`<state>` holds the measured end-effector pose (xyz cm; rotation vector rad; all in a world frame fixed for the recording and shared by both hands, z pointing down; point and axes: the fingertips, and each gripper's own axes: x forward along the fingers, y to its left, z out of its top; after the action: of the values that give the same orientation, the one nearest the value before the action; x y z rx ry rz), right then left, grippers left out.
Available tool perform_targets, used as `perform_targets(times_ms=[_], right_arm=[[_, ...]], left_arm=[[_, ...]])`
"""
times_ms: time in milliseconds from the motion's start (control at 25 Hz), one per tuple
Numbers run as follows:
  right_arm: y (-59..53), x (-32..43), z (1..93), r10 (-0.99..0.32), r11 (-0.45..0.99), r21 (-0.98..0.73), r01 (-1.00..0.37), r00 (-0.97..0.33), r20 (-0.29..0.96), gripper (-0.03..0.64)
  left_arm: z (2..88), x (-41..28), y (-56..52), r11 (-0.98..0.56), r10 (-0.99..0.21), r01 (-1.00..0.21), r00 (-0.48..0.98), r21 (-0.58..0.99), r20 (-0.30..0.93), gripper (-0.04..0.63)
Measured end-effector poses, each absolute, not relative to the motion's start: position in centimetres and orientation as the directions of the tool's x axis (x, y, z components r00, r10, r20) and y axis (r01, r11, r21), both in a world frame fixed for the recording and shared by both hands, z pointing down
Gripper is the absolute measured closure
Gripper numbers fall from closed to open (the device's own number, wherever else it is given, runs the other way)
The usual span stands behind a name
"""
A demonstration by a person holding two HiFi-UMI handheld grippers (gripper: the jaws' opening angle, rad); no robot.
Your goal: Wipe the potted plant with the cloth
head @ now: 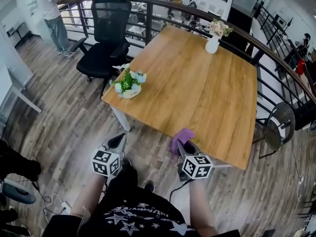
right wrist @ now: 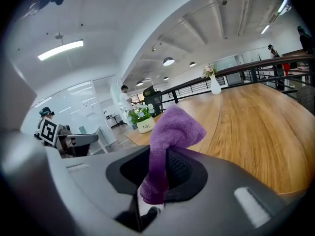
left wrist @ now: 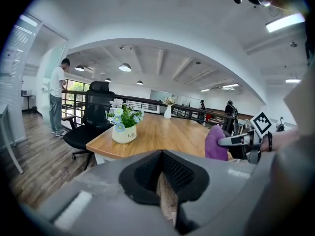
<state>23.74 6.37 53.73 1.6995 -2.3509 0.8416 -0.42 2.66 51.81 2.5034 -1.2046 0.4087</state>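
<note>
A potted plant [head: 129, 83] with green leaves and pale blue flowers in a white pot stands near the left front corner of the wooden table [head: 197, 88]; it also shows in the left gripper view [left wrist: 123, 124] and, small, in the right gripper view [right wrist: 142, 118]. My right gripper [head: 179, 144] is shut on a purple cloth [head: 181, 138], which stands up from the jaws [right wrist: 170, 141] at the table's near edge. My left gripper [head: 118, 141] is shut and empty, over the floor short of the table, below the plant.
A white vase [head: 213, 42] with pale flowers stands at the table's far end. A black office chair [head: 104, 33] sits left of the table, near the plant. A curved railing [head: 276, 58] runs behind. A person [head: 53, 15] stands at the far left. A fan [head: 277, 125] stands right.
</note>
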Motion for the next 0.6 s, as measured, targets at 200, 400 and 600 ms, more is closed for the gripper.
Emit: perform_targets(times_ms=[200,400,600], right_arm=[[3.4,23.3,53.5,-0.836,0.213,-0.345,-0.914,-0.353,0.42,0.535],[-1.1,22.3,52.7,-0.831,0.225,-0.317,-0.921,-0.351,0.432,0.535],[-7.1,20.9,51.9,-0.828,0.244,-0.3,-0.922,-0.359,0.432,0.535]], left_arm=[[52.4,-1.7,-0.9,-0.568,-0.706,-0.801,0.592,0.189,0.388,0.594],[52.9,-2.9,-5.6,-0.561,-0.703,-0.8,0.596,0.213,0.388,0.594],[53.6,-4.2,-11.3,-0.56,-0.696,-0.803,0.589,0.202,0.411,0.594]])
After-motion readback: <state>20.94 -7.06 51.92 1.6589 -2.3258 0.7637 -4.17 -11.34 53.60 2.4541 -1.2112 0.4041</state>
